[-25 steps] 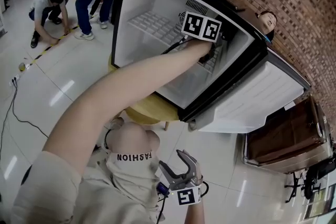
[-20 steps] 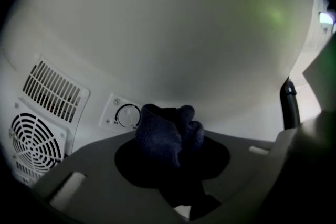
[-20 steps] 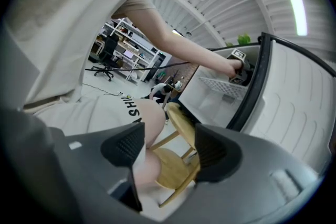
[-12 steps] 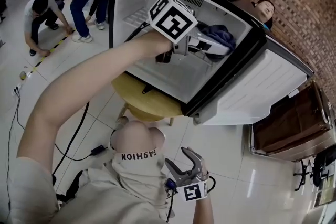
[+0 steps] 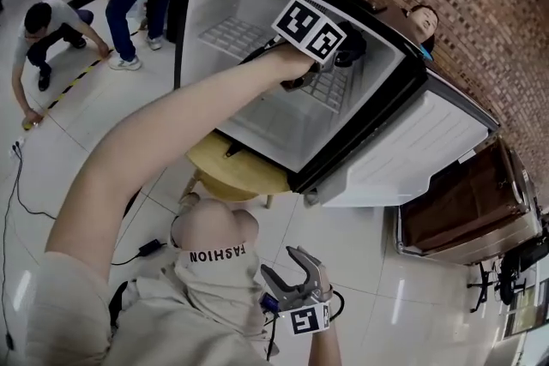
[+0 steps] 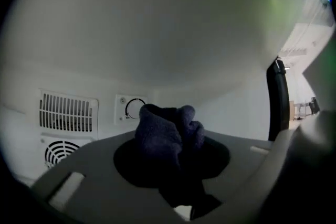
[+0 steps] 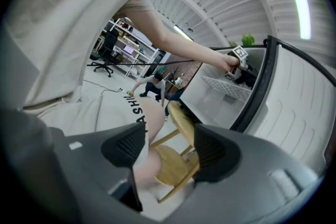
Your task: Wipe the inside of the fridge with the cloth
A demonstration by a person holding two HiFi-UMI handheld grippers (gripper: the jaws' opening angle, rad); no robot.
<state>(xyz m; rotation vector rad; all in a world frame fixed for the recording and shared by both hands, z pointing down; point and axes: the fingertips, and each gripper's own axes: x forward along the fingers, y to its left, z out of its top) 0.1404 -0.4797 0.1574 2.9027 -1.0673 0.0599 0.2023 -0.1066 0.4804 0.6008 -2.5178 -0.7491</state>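
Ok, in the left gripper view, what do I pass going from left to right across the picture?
slatted vent grille → control dial → dark cloth → black front edge of the fridge

This looks like an office workroom. Glossy floor tiles (image 5: 386,270), a brick wall (image 5: 480,4) and a swivel chair (image 7: 102,65) beside desks (image 7: 128,45) show it.
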